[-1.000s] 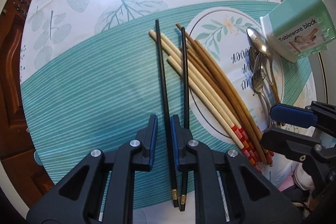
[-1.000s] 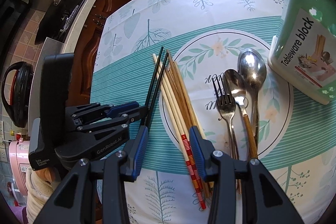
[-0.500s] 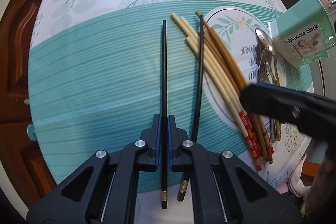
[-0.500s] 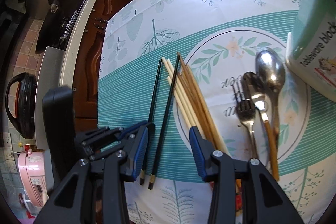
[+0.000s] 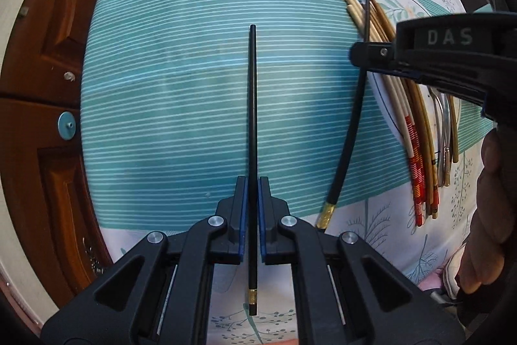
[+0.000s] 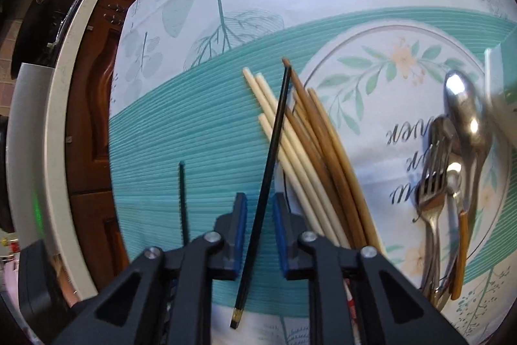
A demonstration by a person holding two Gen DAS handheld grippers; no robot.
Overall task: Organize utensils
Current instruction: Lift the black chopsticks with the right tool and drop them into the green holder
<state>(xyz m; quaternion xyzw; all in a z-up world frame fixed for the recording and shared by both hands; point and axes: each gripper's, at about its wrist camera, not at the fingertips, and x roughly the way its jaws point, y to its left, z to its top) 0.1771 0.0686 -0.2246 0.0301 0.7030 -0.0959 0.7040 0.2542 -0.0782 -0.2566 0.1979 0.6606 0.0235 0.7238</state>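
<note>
Left wrist view shows our left gripper (image 5: 253, 215) pointing straight down at the tablecloth (image 5: 168, 105), its blue pads pinched on a black chopstick (image 5: 252, 118). That stick runs straight up the teal striped band, its gold-ringed end toward us between the gripper's arms.

Our right gripper (image 6: 260, 235) tilts steeply downward, and its jaws are closing around the second black chopstick (image 6: 271, 157); we see a gap on each side of it, so the pads do not yet press. This stick leans rightward, its thin tip crossing the pale chopsticks (image 6: 284, 138), its gold-banded end on the white border of the cloth.

Beside the pale ones lie brown chopsticks (image 6: 326, 144). Farther right, on the printed plate motif, a fork (image 6: 431, 180) and spoons (image 6: 465, 105) rest close together.
</note>
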